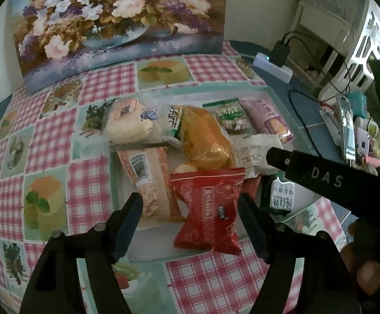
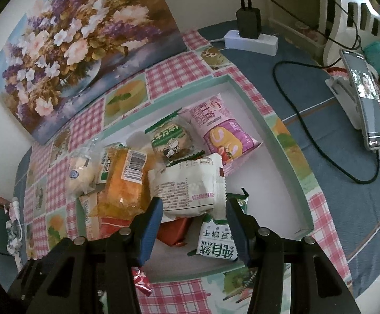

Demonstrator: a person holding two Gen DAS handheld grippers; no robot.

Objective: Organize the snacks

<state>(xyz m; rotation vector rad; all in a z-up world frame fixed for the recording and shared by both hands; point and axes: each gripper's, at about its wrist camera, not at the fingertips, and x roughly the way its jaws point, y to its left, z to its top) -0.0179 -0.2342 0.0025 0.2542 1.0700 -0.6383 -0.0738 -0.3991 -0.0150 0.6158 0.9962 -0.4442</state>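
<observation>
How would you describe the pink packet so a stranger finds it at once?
Start at the flower painting, then drop to the shallow tray before it. The pink packet lies in the tray's far corner, beside the green packet; it alone is pink.

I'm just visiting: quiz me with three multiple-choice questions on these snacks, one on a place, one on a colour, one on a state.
1. Where do most snacks lie?
A. in the tray
B. on the floor
C. on a shelf

2. What colour is the packet between the left gripper's fingers?
A. blue
B. red
C. black

3. How are that gripper's jaws?
A. clamped on the packet
B. open, clear of it
C. hidden

Key: 1 A, the rim surrounds them; 2 B, its wrapper is red; 3 B, gaps show on both sides.
</observation>
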